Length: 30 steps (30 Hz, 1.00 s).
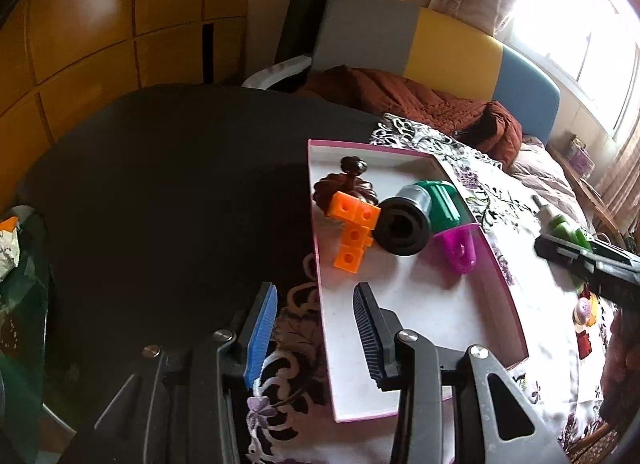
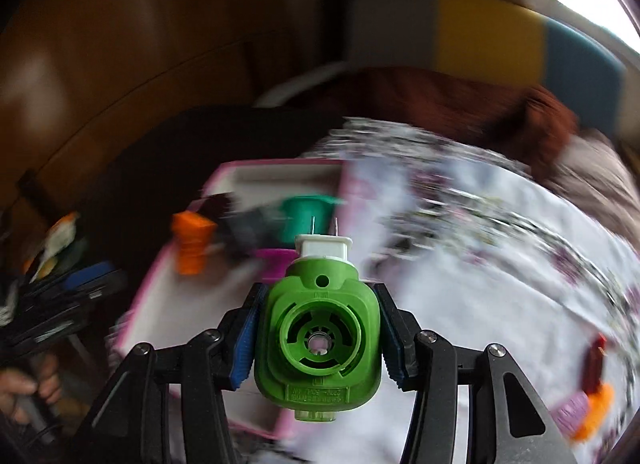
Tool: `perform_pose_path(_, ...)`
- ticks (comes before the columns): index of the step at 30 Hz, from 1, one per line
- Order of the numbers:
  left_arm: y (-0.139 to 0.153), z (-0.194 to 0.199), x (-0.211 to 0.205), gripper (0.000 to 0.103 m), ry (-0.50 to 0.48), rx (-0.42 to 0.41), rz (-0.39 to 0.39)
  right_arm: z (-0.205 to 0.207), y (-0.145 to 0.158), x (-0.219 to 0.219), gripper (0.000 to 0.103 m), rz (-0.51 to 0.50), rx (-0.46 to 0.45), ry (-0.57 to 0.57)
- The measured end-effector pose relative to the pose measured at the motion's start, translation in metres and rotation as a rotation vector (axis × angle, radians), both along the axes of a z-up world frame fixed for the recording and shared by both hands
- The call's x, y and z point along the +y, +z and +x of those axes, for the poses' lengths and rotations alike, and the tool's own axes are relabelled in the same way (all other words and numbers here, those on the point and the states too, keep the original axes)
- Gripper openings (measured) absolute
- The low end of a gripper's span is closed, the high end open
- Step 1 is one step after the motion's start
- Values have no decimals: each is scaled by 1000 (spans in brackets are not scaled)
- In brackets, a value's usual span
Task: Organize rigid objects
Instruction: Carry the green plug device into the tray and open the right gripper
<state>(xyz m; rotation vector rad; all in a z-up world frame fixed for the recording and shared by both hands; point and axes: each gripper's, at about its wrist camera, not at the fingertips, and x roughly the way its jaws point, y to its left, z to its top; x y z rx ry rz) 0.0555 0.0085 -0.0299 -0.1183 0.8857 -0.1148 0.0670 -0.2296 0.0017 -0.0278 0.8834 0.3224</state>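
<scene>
Right tool pinching green plug-in vaporizer by its sides, prongs forward, above the floral cloth just beside the pink-rimmed tray, likely for dropping in. Left tool spread, empty, straddling the tray's near rim, perhaps steadying. Inside: orange linked cubes, black cylinder, teal part, magenta piece, brown ornament.

Daylight floods in from a window at upper right, blown out to white glare. The right wrist view is heavily motion-blurred. Fisheye curvature bends both views' edges.
</scene>
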Motion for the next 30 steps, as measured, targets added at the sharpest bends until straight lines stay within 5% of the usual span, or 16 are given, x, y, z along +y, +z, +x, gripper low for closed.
perform_pose_path(7,0,1,7,40,23,3,-3,15,-35,89,52,-95,101,276)
perform_pose_path(14,-2,1,7,40,18,10,-1,48,-81,108,52,-243,155,206)
perform_pose_path(30,2,-1,3,40,6,-3,8,24,-48,89,67,-144,53,149)
